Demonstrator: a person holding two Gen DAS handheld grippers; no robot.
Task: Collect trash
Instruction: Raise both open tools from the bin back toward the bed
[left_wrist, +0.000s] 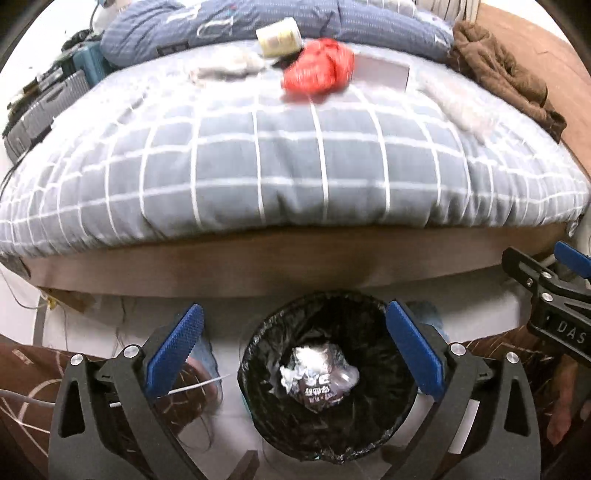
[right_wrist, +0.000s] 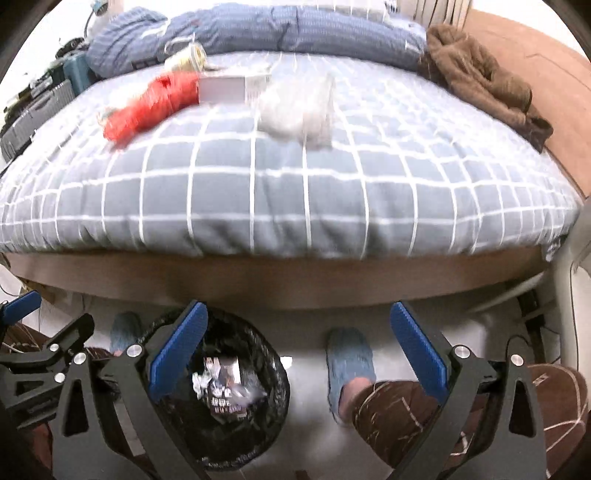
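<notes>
Both the left gripper (left_wrist: 295, 347) and right gripper (right_wrist: 299, 347) have black frames, silver screws and blue ridged pads; person wears brown line-patterned trousers (right_wrist: 399, 410) and blue slippers (right_wrist: 349, 358) at 6 o'clock.

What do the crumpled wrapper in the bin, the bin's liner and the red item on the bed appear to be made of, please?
The wrapper looks like metallised foil film: silvery, shiny, sharply creased, with print. The bin liner seems thin glossy black plastic, wrinkled and folded over the rim. The red item is probably a thin crumpled plastic bag, slightly sheeny, though blur leaves that open.
</notes>
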